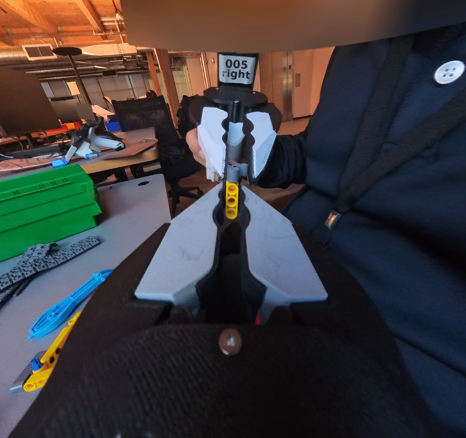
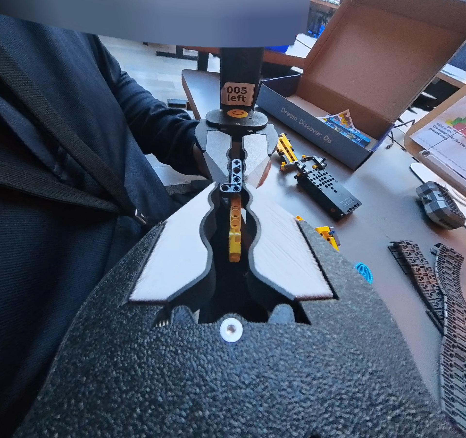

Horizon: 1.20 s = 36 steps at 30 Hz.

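Observation:
A small assembly stands upright between my two grippers, which face each other tip to tip. It is a yellow beam with holes (image 1: 231,202) hanging below a grey L-shaped beam (image 2: 235,173). My left gripper (image 1: 232,187) is shut on the yellow beam near its top. My right gripper (image 2: 232,186) is shut on the foot of the grey L-shaped beam. From the right wrist view the yellow beam (image 2: 234,226) shows through the gap between the fingers. The right gripper (image 1: 234,177) also shows in the left wrist view, and the left gripper (image 2: 237,182) in the right wrist view.
The person's dark jacket (image 1: 390,198) is close beside both grippers. The grey table (image 1: 131,224) holds a green bin (image 1: 45,203), a blue plastic piece (image 1: 70,302), grey tread strips (image 2: 423,274), a black perforated block with a yellow frame (image 2: 325,193) and an open cardboard box (image 2: 353,92). Left and right tips are no more than a few centimetres apart.

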### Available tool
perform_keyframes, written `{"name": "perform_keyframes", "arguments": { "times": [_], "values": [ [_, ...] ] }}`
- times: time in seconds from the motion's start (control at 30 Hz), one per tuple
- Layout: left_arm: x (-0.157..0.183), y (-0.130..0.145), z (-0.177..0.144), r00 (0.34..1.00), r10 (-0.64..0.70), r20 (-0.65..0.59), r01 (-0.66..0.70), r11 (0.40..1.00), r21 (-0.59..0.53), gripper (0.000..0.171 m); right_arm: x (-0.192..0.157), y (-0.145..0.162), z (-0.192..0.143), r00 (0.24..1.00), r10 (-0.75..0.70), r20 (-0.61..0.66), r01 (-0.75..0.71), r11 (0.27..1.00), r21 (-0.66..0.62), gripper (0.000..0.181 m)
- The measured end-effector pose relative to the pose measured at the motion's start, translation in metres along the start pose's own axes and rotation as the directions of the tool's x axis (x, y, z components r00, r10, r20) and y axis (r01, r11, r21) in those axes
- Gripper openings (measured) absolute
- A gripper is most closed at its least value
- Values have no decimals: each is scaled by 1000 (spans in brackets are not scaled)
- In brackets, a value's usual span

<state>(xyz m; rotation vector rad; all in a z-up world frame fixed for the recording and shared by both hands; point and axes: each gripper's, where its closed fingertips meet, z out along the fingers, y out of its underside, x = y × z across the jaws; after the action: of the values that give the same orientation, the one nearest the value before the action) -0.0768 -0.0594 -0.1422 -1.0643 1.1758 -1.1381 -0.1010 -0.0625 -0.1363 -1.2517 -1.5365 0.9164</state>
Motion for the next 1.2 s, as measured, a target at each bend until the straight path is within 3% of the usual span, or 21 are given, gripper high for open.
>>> {"name": "perform_keyframes", "arguments": {
  "times": [0.07, 0.17, 0.23, 0.37, 0.43, 0.63, 0.8, 0.97, 1.2],
  "values": [
    [-6, 6, 0, 999, -48, 23, 49, 998, -39, 6, 5, 6, 1, 1000, 4, -24, -4, 1000, -17, 13],
    [-29, 31, 1, 957, -250, 144, 273, 947, -171, 6, 23, 35, 3, 996, 30, -79, -40, 992, -124, 28],
    [-35, 46, 2, 885, -424, 192, 459, 864, -208, 6, 32, 55, 4, 990, 111, -82, -122, 980, -154, 26],
    [-40, 46, 2, 687, -706, 171, 725, 680, -105, 6, 39, 77, 0, 962, 270, -34, -273, 953, -134, 32],
    [-39, 54, 1, 640, -745, 188, 768, 630, -118, 6, 41, 78, -2, 961, 274, -39, -276, 953, -123, 35],
    [-39, 70, 1, 565, -796, 218, 825, 548, -137, 5, 46, 81, -2, 982, 165, -93, -179, 969, -173, 22],
    [-38, 72, 3, 450, -875, 177, 893, 441, -92, 5, 44, 79, 1, 976, 210, -59, -216, 967, -134, 10],
    [-37, 70, 2, 487, -857, 168, 874, 477, -96, 9, 45, 76, 3, 950, 310, -35, -312, 949, -40, 9],
    [-44, 74, 0, 593, -771, 232, 804, 580, -131, 19, 56, 80, 6, 857, 515, 19, -515, 856, 37, 7]
  ]
}}
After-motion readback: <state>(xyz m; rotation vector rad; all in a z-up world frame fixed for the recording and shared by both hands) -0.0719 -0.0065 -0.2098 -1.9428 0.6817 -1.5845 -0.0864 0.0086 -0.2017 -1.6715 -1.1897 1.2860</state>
